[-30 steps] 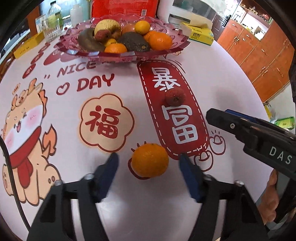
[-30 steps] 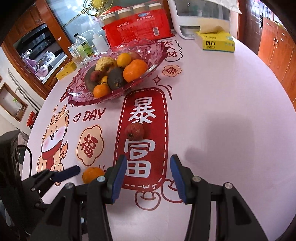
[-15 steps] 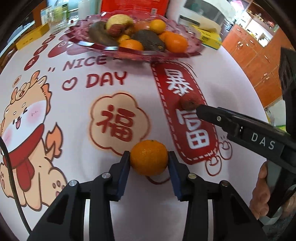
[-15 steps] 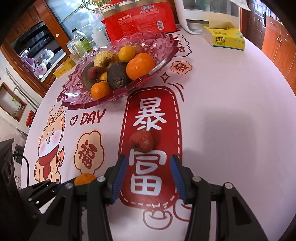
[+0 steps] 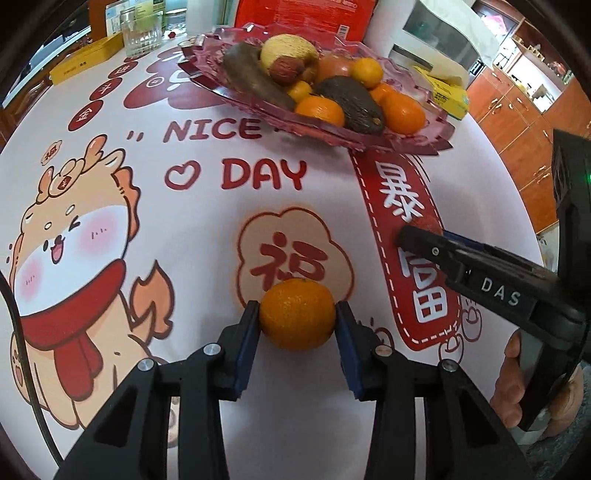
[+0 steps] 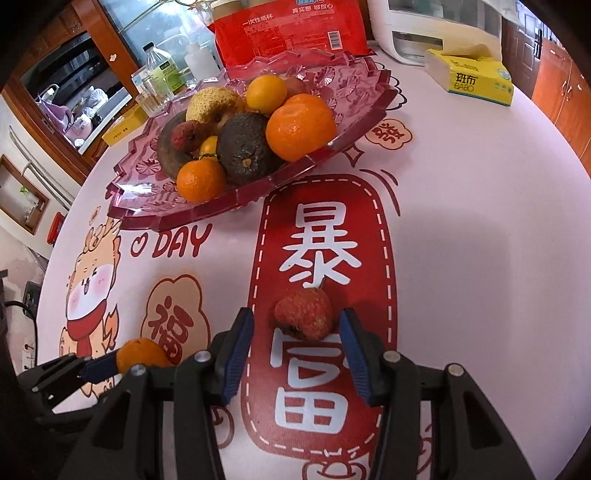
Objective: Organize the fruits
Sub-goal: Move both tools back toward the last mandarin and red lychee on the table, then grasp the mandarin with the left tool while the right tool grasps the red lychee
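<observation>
Mandarin (image 5: 297,314) sits at the near edge of the printed tablecloth (image 5: 192,229), clamped between both blue pads of the left gripper (image 5: 297,325); pads press its two sides, jaws clenched on it after closing within the past second. Lychee (image 6: 303,314), red and bumpy, lies on the cloth's red banner at about 3 o'clock of the mandarin, between the fingers of the right gripper (image 6: 297,334). Those jaws have just been closing; right pad looks to touch the fruit, left pad stands just clear, so no grip yet. In the left wrist view the right gripper hides most of the lychee. Pink fruit tray (image 6: 354,110) at 12 o'clock, well apart from both fruits, heaped with oranges, an avocado (image 6: 245,149) and other fruit. Yellow tissue box (image 6: 471,79) at 2 o'clock of the tray; red packet (image 6: 290,29) behind the tray.
</observation>
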A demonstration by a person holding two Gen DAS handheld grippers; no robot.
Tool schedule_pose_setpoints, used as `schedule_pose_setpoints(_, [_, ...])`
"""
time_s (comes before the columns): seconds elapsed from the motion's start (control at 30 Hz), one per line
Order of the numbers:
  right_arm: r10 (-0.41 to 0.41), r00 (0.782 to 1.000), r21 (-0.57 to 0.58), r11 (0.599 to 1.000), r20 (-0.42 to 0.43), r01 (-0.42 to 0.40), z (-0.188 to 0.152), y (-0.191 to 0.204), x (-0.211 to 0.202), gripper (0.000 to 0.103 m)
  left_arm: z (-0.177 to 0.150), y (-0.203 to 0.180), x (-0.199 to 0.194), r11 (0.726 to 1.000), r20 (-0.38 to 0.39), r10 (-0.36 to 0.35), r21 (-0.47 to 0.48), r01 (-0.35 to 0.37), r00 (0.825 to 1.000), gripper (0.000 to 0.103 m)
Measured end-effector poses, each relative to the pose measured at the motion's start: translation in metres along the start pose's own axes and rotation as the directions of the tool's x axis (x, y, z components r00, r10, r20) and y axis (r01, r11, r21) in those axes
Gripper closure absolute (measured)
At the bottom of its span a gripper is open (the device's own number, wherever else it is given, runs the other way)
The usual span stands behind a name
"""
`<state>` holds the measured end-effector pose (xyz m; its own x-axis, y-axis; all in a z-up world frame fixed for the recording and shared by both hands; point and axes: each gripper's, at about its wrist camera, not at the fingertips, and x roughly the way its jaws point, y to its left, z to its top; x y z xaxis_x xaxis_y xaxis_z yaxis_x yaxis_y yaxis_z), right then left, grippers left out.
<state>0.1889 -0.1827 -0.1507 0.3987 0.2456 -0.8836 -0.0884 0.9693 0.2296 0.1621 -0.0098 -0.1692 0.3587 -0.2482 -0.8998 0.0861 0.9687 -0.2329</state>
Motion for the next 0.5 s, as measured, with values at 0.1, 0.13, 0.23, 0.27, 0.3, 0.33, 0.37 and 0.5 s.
schedule_pose_setpoints(0.1, [-0.009,1.000,-0.012,1.000,0.001,0.009,0.000,0.003,0.001,0.070,0.004,0.006,-0.003,1.000,0.011,-0.001,-0.010,0.001,1.000,0.064])
schedule_pose_setpoints(0.13, [-0.013,1.000,-0.016,1.000,0.004,0.013,0.000,0.004,0.000,0.070,0.006,0.008,-0.003,1.000,0.013,-0.001,-0.014,0.001,1.000,0.064])
schedule_pose_setpoints(0.23, [-0.015,1.000,-0.024,1.000,0.011,0.016,-0.001,0.007,-0.003,0.070,0.011,0.012,-0.006,1.000,0.024,-0.002,-0.023,0.003,1.000,0.064])
schedule_pose_setpoints(0.27, [-0.014,1.000,-0.026,1.000,0.016,0.014,-0.001,0.008,-0.005,0.070,0.013,0.013,-0.008,1.000,0.028,-0.003,-0.025,0.003,1.000,0.064])
schedule_pose_setpoints(0.3, [-0.012,1.000,-0.029,0.999,0.022,0.013,-0.001,0.009,-0.008,0.070,0.014,0.014,-0.009,1.000,0.031,-0.003,-0.026,0.004,1.000,0.064])
schedule_pose_setpoints(0.33, [-0.008,1.000,-0.032,0.999,0.027,0.009,0.000,0.011,-0.011,0.070,0.016,0.015,-0.011,1.000,0.033,-0.002,-0.027,0.003,0.999,0.064])
schedule_pose_setpoints(0.37, [-0.003,0.999,-0.035,0.999,0.033,0.004,0.000,0.012,-0.014,0.070,0.018,0.015,-0.013,1.000,0.034,0.002,-0.028,-0.001,0.999,0.064])
schedule_pose_setpoints(0.5, [0.015,0.998,-0.051,0.999,0.065,-0.012,0.002,0.021,-0.031,0.070,0.028,0.013,-0.027,1.000,0.046,0.018,-0.022,-0.017,0.999,0.064])
